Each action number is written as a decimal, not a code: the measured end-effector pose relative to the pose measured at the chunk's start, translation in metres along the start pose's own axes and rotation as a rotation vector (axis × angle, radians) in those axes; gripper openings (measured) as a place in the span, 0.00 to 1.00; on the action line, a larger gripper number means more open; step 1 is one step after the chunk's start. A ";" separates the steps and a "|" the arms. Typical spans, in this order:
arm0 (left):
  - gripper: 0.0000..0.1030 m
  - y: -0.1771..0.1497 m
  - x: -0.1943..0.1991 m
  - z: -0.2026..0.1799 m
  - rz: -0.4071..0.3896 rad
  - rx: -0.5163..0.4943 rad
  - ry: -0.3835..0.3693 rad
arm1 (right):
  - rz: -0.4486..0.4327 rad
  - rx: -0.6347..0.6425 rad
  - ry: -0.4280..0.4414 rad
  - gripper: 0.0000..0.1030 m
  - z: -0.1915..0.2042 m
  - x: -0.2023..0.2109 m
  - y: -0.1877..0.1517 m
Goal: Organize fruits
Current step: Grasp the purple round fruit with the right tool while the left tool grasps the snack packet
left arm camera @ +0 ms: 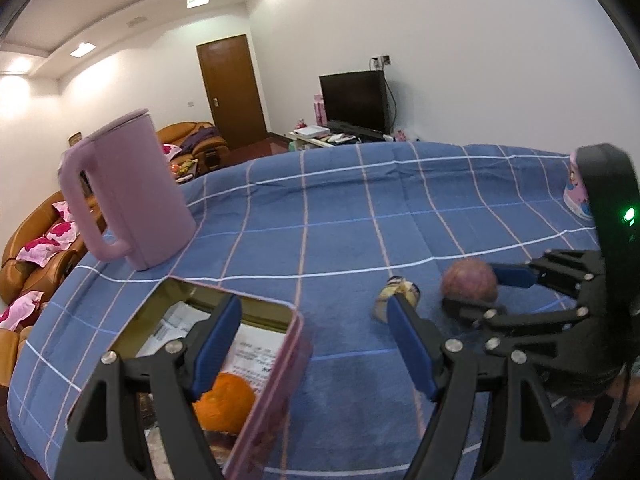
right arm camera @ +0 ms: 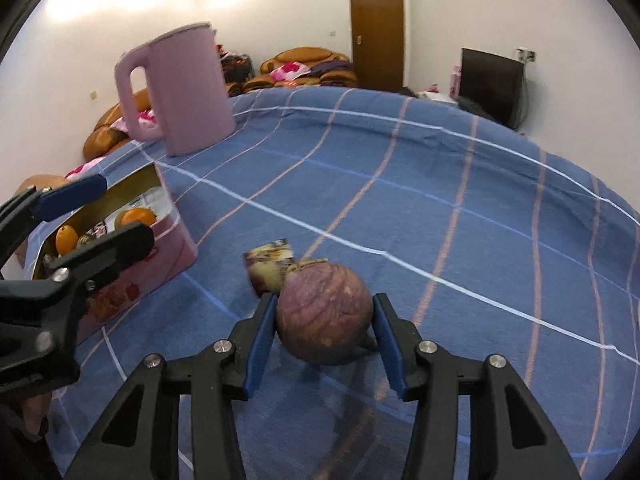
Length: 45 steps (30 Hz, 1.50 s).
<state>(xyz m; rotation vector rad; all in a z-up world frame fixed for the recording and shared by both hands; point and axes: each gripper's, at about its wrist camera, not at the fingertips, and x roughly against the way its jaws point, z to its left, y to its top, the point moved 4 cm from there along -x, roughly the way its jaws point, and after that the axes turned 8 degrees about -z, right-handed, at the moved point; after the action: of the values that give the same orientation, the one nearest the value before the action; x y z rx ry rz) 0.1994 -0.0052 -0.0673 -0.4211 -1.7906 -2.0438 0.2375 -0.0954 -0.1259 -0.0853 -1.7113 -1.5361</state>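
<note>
Purple fruit (right arm camera: 323, 314) sits between right gripper (right arm camera: 325, 330) jaws, touching both.

Left gripper (left arm camera: 310, 344) jaws open astride the wall of a pink tin (left arm camera: 276, 392) holding an orange (left arm camera: 226, 402). Right gripper (left arm camera: 474, 286) brackets a purple fruit (left arm camera: 469, 283). Pink kettle (left arm camera: 128, 196) upright.

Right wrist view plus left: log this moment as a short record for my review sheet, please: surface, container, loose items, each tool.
surface: blue checked cloth
container: open pink tin with oranges inside
loose items: purple round fruit; small wrapped item behind it
right tool: pads on both sides of the purple fruit, gripping it
left tool: open, over the tin's near wall, holding nothing
other: pink kettle
</note>
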 end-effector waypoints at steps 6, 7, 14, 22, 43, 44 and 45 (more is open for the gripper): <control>0.75 0.002 -0.021 -0.031 0.041 -0.051 -0.051 | -0.019 -0.069 -0.095 0.48 -0.037 0.014 -0.005; 0.75 0.002 -0.027 -0.036 0.057 -0.059 -0.056 | -0.024 -0.077 -0.108 0.48 -0.041 0.017 -0.005; 0.61 -0.003 -0.065 -0.055 0.160 -0.087 -0.092 | -0.049 -0.117 -0.117 0.48 -0.053 0.028 -0.008; 0.52 -0.013 -0.082 -0.055 0.221 -0.052 -0.117 | -0.047 -0.098 -0.125 0.48 -0.049 0.027 -0.007; 0.40 -0.003 -0.058 -0.056 0.094 -0.009 -0.151 | -0.084 -0.104 -0.110 0.48 -0.048 0.035 -0.006; 0.40 -0.002 -0.055 -0.056 0.082 -0.011 -0.148 | -0.088 -0.103 -0.112 0.48 -0.048 0.036 -0.006; 0.40 -0.001 -0.053 -0.056 0.070 -0.011 -0.146 | -0.093 -0.099 -0.113 0.48 -0.047 0.037 -0.005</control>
<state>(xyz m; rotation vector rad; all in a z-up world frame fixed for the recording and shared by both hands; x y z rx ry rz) 0.2469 -0.0560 -0.1011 -0.6427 -1.8204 -2.0221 0.2342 -0.1533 -0.1121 -0.1480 -1.7478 -1.7133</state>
